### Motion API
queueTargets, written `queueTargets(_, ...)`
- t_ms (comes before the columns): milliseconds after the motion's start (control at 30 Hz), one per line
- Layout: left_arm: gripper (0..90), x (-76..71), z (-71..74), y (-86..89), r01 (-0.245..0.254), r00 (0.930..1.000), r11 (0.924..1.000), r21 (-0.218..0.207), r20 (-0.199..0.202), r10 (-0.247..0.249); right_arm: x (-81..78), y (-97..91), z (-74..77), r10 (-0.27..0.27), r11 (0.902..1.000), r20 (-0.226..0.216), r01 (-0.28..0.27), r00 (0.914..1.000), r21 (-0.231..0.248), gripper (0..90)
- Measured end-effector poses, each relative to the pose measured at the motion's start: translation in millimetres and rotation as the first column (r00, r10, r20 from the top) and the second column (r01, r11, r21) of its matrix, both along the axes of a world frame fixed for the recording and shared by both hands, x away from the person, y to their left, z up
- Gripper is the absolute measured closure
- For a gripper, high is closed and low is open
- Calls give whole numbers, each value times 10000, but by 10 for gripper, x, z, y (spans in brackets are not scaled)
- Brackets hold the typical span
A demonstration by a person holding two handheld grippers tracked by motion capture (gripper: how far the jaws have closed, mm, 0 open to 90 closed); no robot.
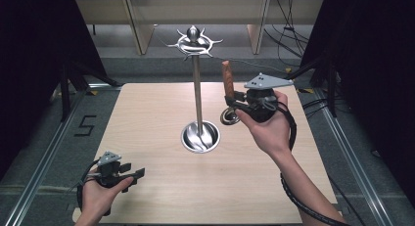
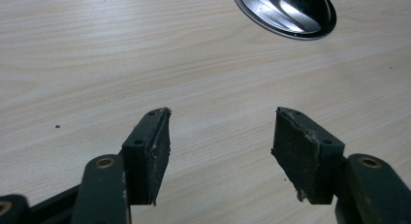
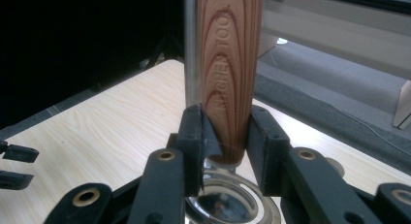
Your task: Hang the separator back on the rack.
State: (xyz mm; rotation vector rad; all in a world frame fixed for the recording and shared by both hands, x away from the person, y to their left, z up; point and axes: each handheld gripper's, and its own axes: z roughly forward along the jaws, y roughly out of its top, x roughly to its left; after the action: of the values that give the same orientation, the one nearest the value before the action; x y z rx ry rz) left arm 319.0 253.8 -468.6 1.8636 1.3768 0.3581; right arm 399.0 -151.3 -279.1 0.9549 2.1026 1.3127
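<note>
Right gripper (image 1: 234, 100) clenched on wooden-handled steel utensil (image 1: 226, 78) (upright), just right of chrome hook stand (image 1: 197, 89). Left gripper (image 2: 220, 151) released, idle. Risk: handle pivoting between pads, missing hook.

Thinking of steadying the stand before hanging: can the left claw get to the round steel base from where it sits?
Probably yes. The left claw is open with nothing in it, and bare table lies between it and the base; the right claw holds the wooden-handled tool off to the other side.

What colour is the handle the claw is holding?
Reddish-brown wood with darker grain stripes on the handle; clearest in the right gripper view.
</note>
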Motion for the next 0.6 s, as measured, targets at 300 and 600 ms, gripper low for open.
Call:
queueTargets(300,376,5,-4,-2,24,10000,10000,-43,8,-24,22,36,37,146,9998,70,-147,9999,121,703)
queueTargets(600,376,2,1,4,44,10000,10000,35,18,-44,43,63,89,146,9999,93,-146,9999,63,703)
